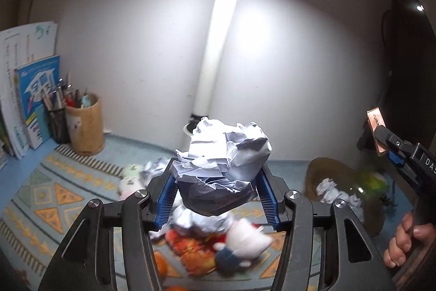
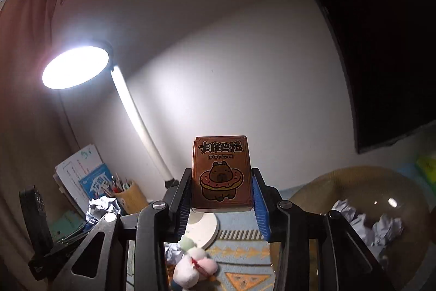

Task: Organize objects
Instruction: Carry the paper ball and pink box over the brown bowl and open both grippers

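Left wrist view: the left gripper (image 1: 218, 182) is clenched on a crumpled paper ball (image 1: 222, 164), which fills the gap between the blue pads (image 1: 166, 195) and bulges above the fingertips. Below the jaws, blurred, lie a white plush toy (image 1: 245, 239) and what may be more crumpled paper on the patterned mat (image 1: 51, 195). Far left of the jaws stand a pen holder (image 1: 85, 124) and books (image 1: 35, 100). To the right, the right gripper (image 1: 381, 141) shows from the side.

Right wrist view: the right gripper (image 2: 221, 190) grasps a brown card box (image 2: 221, 172) upright between its jaws, printed face toward the camera. Right of the jaws, a clear brownish bin (image 2: 354, 182) holds paper wads (image 2: 381, 225). Left, above, a lamp (image 2: 76, 67) glows.
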Tool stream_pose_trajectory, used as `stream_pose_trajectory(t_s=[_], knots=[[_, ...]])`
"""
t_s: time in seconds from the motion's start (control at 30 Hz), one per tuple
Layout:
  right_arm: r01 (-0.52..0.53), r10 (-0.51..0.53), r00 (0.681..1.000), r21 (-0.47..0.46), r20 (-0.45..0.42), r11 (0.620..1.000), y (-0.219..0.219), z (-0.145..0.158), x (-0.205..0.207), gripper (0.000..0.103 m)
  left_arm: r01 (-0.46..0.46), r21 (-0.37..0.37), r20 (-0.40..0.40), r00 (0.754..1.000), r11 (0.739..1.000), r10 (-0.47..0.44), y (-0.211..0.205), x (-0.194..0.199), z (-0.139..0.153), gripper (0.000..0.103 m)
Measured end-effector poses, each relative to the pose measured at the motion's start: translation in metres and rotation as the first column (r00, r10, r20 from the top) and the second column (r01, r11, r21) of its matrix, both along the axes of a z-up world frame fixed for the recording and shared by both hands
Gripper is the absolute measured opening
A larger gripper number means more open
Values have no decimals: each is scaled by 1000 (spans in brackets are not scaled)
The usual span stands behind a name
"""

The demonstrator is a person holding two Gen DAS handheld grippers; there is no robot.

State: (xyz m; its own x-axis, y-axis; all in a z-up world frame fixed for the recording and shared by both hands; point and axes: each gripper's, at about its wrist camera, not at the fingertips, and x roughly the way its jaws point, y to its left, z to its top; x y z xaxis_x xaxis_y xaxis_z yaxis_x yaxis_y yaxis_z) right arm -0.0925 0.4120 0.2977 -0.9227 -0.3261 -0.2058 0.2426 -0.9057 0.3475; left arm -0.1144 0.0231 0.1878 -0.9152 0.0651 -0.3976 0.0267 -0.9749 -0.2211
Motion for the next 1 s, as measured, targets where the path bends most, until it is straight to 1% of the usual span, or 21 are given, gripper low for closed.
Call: stream_pose_trajectory(t_s=[0.1, 0.17, 0.23, 0.3, 0.4, 0.43, 0.5, 0.57, 0.63, 0.77, 0.9, 1.0], knots=[[85, -84, 994, 17, -65, 996, 29, 26, 1, 40, 95, 10, -55, 994, 995, -95, 51, -27, 17, 52], [152, -147, 986, 61, -80, 986, 44, 31, 2, 40, 171, 6, -71, 983, 985, -170, 85, -41, 19, 52], [194, -187, 980, 103, -69, 976, 56, 28, -1, 40, 254, -30, -37, 966, 967, -255, 123, -56, 14, 52], [217, -213, 976, 126, -47, 968, 68, 18, -6, 40, 284, -74, -1, 959, 956, -285, 158, -65, 3, 52], [224, -225, 974, 119, -5, 967, 91, -3, -15, 39, 365, -75, 30, 931, 928, -364, 192, -75, -23, 52], [234, -238, 971, 112, 22, 966, 98, -8, -20, 39, 372, -90, 37, 928, 924, -370, 199, -79, -31, 52], [270, -276, 959, 85, 60, 959, 113, -17, -23, 40, 365, -114, 97, 930, 924, -355, 207, -90, -42, 52], [259, -261, 962, 35, 84, 965, 125, -25, -23, 40, 363, -97, 86, 931, 927, -355, 203, -92, -46, 52], [268, -269, 959, 19, 90, 963, 132, -28, -22, 40, 359, -76, 93, 931, 930, -352, 198, -96, -47, 52], [268, -269, 957, 23, 107, 963, 133, -33, -25, 40, 351, -73, 93, 934, 934, -344, 192, -99, -49, 52], [278, -286, 951, 76, 122, 958, 124, -35, -29, 40, 349, -60, 101, 934, 935, -343, 187, -103, -53, 52], [284, -292, 949, 84, 119, 955, 122, -34, -28, 40, 354, -57, 102, 932, 933, -348, 185, -101, -54, 52]])
